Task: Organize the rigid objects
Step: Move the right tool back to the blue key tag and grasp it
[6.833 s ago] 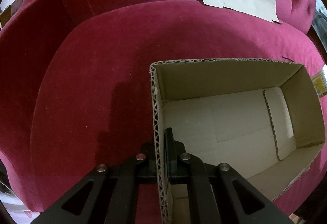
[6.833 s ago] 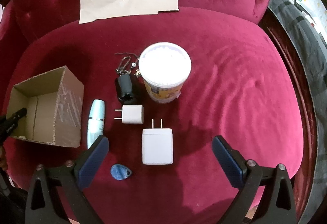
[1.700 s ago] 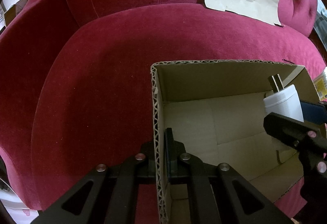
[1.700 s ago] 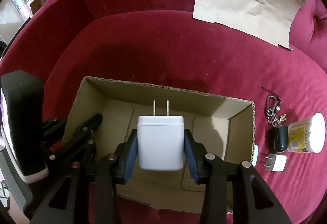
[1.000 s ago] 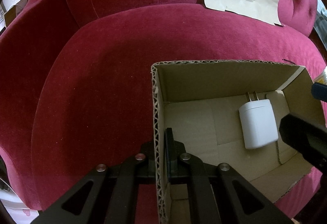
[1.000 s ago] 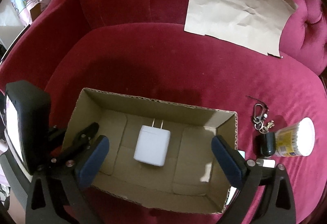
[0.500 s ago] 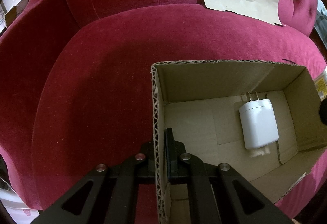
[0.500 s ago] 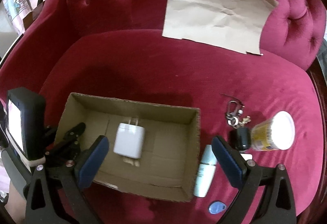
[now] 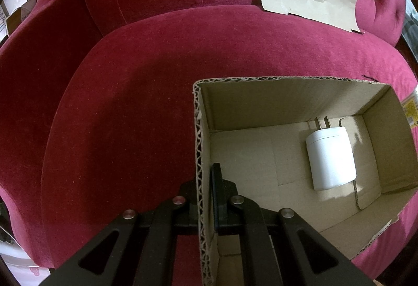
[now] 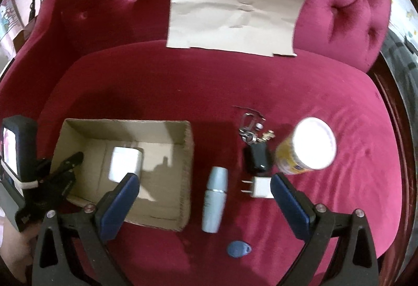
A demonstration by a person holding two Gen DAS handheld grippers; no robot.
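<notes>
you work over a red sofa point(image 10: 162, 92), its seat carrying everything. a sheet of brown paper point(image 10: 230, 11) leans on the backrest. next in size is the open box point(image 9: 261, 103) on the seat's left part; your left gripper point(image 9: 206, 197) is clamped on its near-left wall, one finger outside and one inside. in the right wrist view that gripper point(image 10: 65, 165) shows at the box's left end.

your right gripper point(image 10: 203, 189) hangs above the seat with its jaws spread wide and nothing between the pads. below it, just right of the box, lies a pale blue bottle point(image 10: 215, 202) on its side.

inside the box the big charger point(image 9: 330, 158) lies flat on the floor, prongs toward the far wall, nearer the right end.

further right stands a round tub point(image 10: 308, 147) with a white lid, tilted in this view. just left of it sits a black fob point(image 10: 257, 159), with keys point(image 10: 252, 129) on a ring beyond it. a small charger point(image 10: 258, 186) lies in front of the fob, prongs pointing left. nearest you, a blue tag point(image 10: 237, 249) lies alone on the seat.
</notes>
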